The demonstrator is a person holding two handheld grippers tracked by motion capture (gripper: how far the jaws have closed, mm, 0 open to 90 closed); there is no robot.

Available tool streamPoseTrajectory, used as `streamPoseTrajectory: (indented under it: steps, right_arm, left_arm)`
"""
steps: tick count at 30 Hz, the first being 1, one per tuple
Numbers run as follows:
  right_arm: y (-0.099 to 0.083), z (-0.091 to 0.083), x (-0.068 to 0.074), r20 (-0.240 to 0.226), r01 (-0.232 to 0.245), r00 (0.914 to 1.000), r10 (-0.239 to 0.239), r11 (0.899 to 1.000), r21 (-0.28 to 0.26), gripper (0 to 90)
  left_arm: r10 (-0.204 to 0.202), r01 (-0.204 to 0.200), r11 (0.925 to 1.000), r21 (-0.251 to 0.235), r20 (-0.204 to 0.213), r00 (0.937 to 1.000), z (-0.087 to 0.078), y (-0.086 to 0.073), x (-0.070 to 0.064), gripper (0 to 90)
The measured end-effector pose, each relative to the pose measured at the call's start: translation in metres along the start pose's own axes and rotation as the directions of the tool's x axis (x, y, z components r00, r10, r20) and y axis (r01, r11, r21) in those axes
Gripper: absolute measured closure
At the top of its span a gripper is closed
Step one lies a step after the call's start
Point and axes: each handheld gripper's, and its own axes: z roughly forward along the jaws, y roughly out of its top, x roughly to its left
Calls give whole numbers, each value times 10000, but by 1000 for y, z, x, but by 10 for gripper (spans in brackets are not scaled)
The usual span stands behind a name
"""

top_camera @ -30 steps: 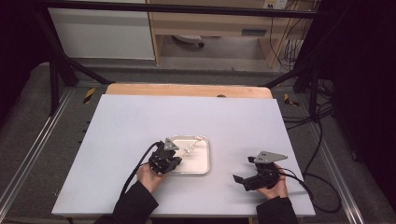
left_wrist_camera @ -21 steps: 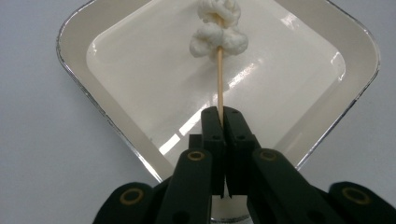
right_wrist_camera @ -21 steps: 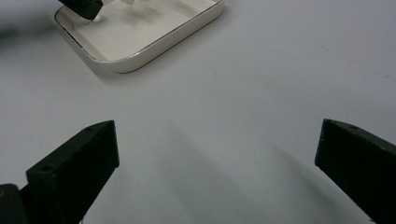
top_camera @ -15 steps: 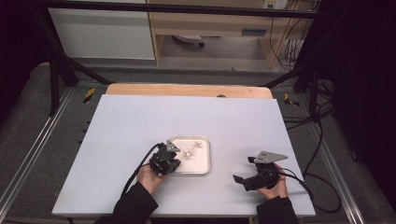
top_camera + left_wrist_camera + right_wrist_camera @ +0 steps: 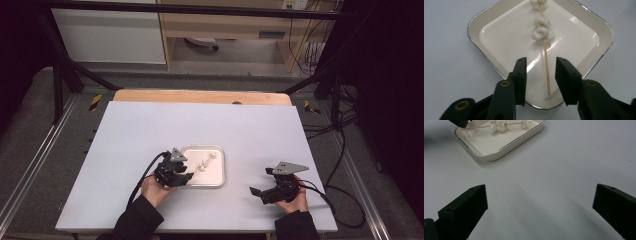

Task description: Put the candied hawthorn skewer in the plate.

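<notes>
A thin wooden skewer (image 5: 545, 62) with white knotted pieces (image 5: 542, 32) threaded on it lies in a shallow white tray (image 5: 474, 37). My left gripper (image 5: 541, 65) hovers over the tray's near corner. It is open, one jaw on each side of the bare stick end, neither touching it. In the high view that gripper (image 5: 187, 176) sits at the tray's (image 5: 220, 170) left front, with the skewer (image 5: 205, 164) inside. My right gripper (image 5: 260, 192) rests low over the table to the right of the tray. In its own view the right gripper (image 5: 541, 195) is wide open with nothing between its jaws, and the tray (image 5: 506, 146) lies ahead.
The white tabletop (image 5: 150, 130) stretches bare behind and to the left of the tray. A wooden strip (image 5: 200, 96) edges its far side. Cables (image 5: 345, 200) trail off the table's right side. Black frame bars (image 5: 60, 75) stand at the back left.
My left gripper has drawn back slightly toward the table's near edge, and the skewer now lies in the tray ahead of it. The right gripper has stayed put.
</notes>
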Motion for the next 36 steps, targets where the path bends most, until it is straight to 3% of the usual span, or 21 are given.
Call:
streamPoseTrajectory:
  steps: [7, 11, 17, 27, 36]
  right_arm:
    - [0, -1, 0, 34, -13, 10000, 13, 10000, 29, 3]
    - [0, -1, -1, 15, -42, 10000, 42, 10000, 43, 3]
    - [0, 0, -1, -16, -79, 10000, 79, 9999, 116, 3]
    - [0, 0, -1, -47, -120, 9999, 121, 9997, 197, 3]
    - [-1, 1, -1, -35, -114, 9999, 115, 9996, 258, 3]
  left_arm:
    - [115, -104, 9989, -447, 249, 9996, -18, -7, 9, 412]
    - [500, -505, 9978, -429, -124, 9987, -28, -15, 14, 314]
    - [512, -534, 9972, -525, -419, 9978, -39, -34, 23, 217]
    - [-145, 100, 9955, -946, -470, 9988, -57, -72, 43, 150]
    - [-498, 472, 9904, -1301, -166, 9986, -62, -98, 54, 129]
